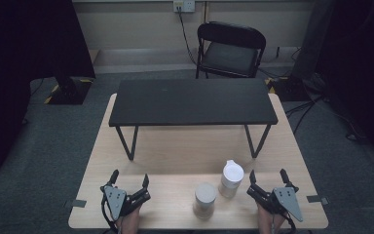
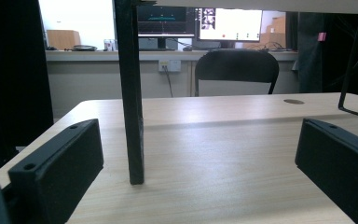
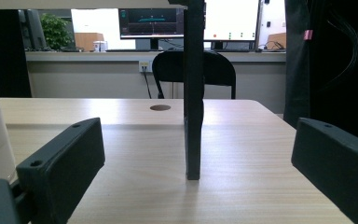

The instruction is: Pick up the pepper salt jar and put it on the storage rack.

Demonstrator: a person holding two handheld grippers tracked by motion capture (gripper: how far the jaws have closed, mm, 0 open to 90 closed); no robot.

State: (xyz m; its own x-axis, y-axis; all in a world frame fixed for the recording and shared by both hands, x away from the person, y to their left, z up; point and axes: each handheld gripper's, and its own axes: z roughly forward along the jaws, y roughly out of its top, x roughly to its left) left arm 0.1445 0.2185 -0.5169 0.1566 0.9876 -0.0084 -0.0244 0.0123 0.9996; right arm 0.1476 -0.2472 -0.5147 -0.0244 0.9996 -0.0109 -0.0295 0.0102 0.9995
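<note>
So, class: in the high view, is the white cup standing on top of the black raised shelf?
No: the white cup stands on the wooden table, in front of the black raised shelf.

- Grey cup [image 1: 205, 199]: squat cylinder, upright on the wooden table, between the left gripper [image 1: 128, 178] and right gripper [image 1: 268, 174], nearer the right.
- White cup [image 1: 232, 178]: taller, lidded, upright, just beside the grey cup, near the right gripper's left jaw.

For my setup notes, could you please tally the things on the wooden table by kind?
White lidded cup: 1
Grey cylinder container: 1
Black raised shelf: 1
Tongs, both open: 2, left, right
Total: 5
</note>
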